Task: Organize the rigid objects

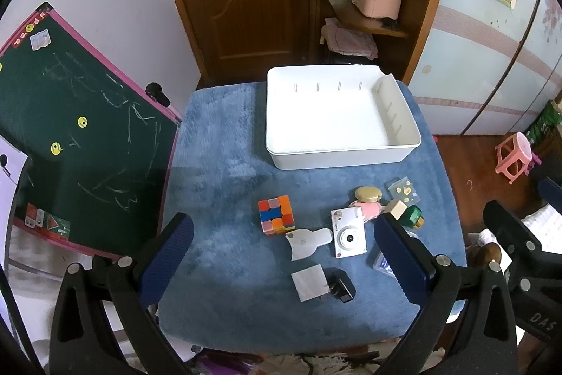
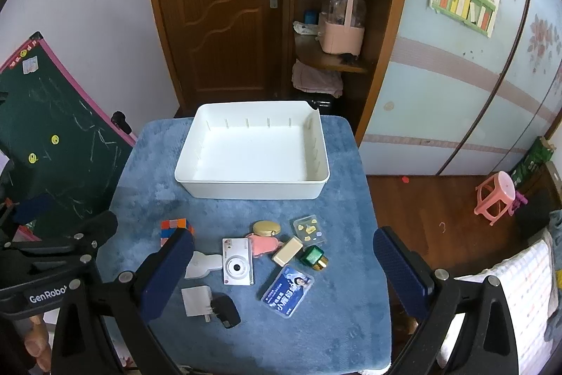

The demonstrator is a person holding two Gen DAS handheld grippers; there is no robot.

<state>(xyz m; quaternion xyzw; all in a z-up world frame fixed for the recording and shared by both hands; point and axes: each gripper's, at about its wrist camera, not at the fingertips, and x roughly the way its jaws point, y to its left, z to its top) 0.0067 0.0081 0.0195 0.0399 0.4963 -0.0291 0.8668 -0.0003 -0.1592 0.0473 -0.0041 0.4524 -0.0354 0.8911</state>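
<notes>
Hovering wide open and empty, left tool (image 1: 282,266) and right tool (image 2: 282,273) face the clutter. Rigid, light cube (image 1: 276,215) suits flat-side gripping; camera (image 2: 237,266) looks fragile at its lens.

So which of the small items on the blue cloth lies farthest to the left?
The multicoloured puzzle cube. It sits apart at the left end of the group, with the white camera, gold oval case and green bottle all lying to its right.

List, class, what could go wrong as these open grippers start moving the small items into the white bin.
1. The pink piece, gold compact and cream block crowd together; a grab may knock a neighbour.
2. The badge card lies flat on plush blue cloth; fingers may slide over it.
3. The black adapter touches the white square, so it may drag.
</notes>
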